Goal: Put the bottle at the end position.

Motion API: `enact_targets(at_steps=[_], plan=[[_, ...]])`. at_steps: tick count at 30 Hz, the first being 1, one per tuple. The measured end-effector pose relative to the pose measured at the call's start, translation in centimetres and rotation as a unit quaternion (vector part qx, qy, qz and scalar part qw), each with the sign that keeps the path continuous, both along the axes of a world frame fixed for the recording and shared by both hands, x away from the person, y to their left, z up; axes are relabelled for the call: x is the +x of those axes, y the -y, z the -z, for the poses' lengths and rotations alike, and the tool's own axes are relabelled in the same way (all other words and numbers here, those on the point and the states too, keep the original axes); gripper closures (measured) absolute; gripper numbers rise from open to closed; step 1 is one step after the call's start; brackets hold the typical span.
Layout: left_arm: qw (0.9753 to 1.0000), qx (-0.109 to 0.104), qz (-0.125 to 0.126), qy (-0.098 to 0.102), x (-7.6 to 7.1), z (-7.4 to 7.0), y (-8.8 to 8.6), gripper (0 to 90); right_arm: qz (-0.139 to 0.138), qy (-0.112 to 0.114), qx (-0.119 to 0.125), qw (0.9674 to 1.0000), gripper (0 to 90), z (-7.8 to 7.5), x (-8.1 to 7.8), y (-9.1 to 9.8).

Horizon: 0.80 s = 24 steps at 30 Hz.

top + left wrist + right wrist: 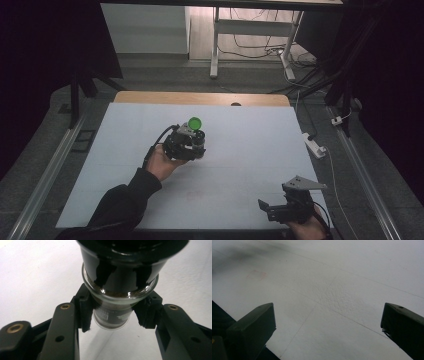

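Since its jaws pinch the narrow glass neck just below the flared rim, the left tool (113, 315) holds a dark jar (120, 280) near the middle of the bench (250, 150), a green cap (194, 122) at its far end. The grip looks slight: smooth glass could slide or swivel between the pads (86, 312) if the hand tilts. The right tool (327, 325), at the near right, is spread and empty.
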<state>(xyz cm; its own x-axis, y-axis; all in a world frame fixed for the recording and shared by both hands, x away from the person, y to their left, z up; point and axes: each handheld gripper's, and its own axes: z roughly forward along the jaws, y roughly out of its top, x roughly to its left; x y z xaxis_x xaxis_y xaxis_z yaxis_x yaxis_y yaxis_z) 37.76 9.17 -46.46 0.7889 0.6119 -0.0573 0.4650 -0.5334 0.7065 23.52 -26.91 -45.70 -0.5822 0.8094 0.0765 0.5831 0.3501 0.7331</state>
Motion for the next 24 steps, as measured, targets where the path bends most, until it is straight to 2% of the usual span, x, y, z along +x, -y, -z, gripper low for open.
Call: enact_targets(at_steps=[8,16,24], plan=[[0.9998,0.006,-0.017,0.003,0.9,1.3,0.0,53.1,-0.002,-0.001,-0.004,1.0,0.0,0.0,0.0,-0.1],[0.9995,0.001,-0.033,0.004,2.0,2.3,0.3,53.1,-0.004,-0.002,-0.005,1.0,0.0,0.0,0.0,-0.1],[0.9991,0.01,-0.041,0.004,2.8,3.4,0.6,53.1,-0.005,-0.003,-0.006,1.0,0.0,0.0,0.0,-0.1]])
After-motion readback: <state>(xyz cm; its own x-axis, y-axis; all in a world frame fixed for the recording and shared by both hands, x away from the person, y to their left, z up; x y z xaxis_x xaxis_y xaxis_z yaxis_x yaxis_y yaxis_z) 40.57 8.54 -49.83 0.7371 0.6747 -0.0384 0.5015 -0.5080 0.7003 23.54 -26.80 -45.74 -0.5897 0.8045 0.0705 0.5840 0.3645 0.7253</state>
